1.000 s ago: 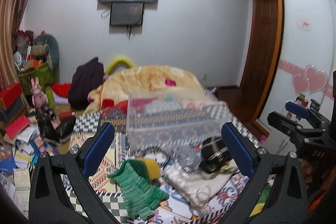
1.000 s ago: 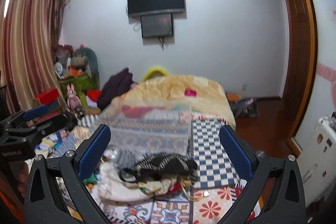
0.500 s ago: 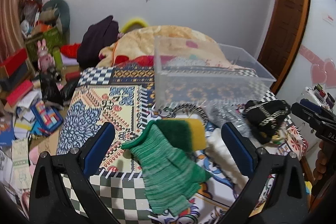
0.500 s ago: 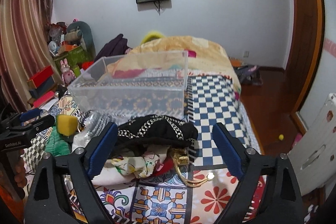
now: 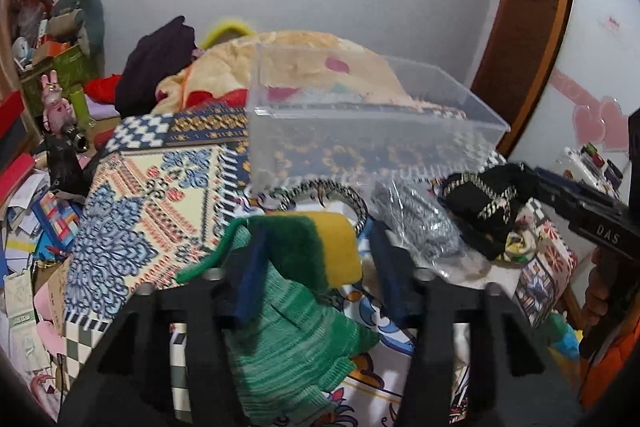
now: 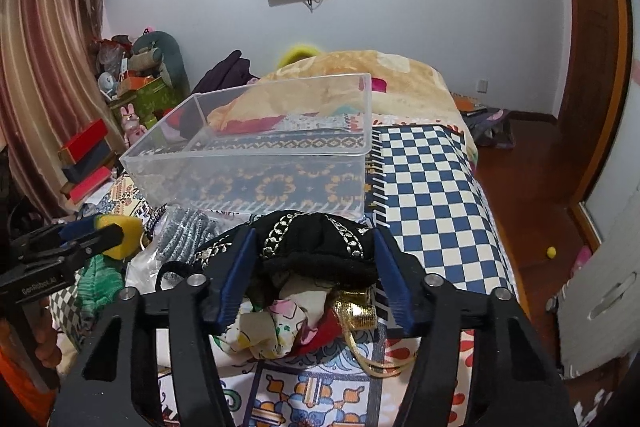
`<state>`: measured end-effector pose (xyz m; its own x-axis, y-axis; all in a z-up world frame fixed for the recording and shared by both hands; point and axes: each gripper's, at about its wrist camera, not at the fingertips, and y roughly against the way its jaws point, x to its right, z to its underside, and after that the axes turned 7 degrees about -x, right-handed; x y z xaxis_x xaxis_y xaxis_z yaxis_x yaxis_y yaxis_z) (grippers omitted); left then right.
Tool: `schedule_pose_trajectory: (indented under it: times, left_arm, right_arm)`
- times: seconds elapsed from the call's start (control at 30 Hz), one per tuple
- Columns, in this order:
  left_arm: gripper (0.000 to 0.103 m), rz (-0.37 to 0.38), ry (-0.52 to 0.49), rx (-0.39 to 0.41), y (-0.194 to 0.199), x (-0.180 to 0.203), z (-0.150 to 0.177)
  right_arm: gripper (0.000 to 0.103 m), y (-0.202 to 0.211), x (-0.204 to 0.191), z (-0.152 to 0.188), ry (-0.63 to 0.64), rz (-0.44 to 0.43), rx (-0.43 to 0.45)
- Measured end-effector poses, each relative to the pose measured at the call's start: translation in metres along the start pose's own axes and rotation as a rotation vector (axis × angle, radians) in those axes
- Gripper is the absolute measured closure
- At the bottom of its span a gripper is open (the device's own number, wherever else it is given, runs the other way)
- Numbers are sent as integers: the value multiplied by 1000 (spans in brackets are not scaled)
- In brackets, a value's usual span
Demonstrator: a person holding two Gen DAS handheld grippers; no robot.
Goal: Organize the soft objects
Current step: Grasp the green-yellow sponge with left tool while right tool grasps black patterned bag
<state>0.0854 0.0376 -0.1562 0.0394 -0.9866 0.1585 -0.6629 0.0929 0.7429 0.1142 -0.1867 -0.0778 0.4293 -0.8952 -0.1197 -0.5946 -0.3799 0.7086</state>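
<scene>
I am closing my left gripper (image 5: pixel 316 259) around the green-and-yellow sponge (image 5: pixel 320 247), which is lying on a green knitted glove (image 5: pixel 292 343) at the near edge of the patterned bedspread (image 5: pixel 132 211); the fingers are flanking it, though whether they are pressing it yet I cannot tell. My right gripper (image 6: pixel 316 267) is bracketing the black gold-trimmed cloth (image 6: pixel 316 243) atop the fabric pile, contact equally unclear. The clear plastic bin (image 6: pixel 260 147) is sitting just behind both.

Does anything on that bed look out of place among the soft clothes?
Yes: a kitchen sponge, yellow with a green scouring face, lies on a green knitted glove between the left gripper fingers. It's cleaning gear, not clothing.
</scene>
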Motion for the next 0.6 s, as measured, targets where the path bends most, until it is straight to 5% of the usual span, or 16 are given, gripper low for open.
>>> schedule_pose_trajectory:
  times: [0.17,0.6]
  left_arm:
    - [72,-4,-20,4,1,4,1]
    - [74,-1,-29,126,43,5,-19]
  right_arm:
    - [77,-3,-3,1,29,11,-5]
    - [84,24,-9,-19,43,2,99]
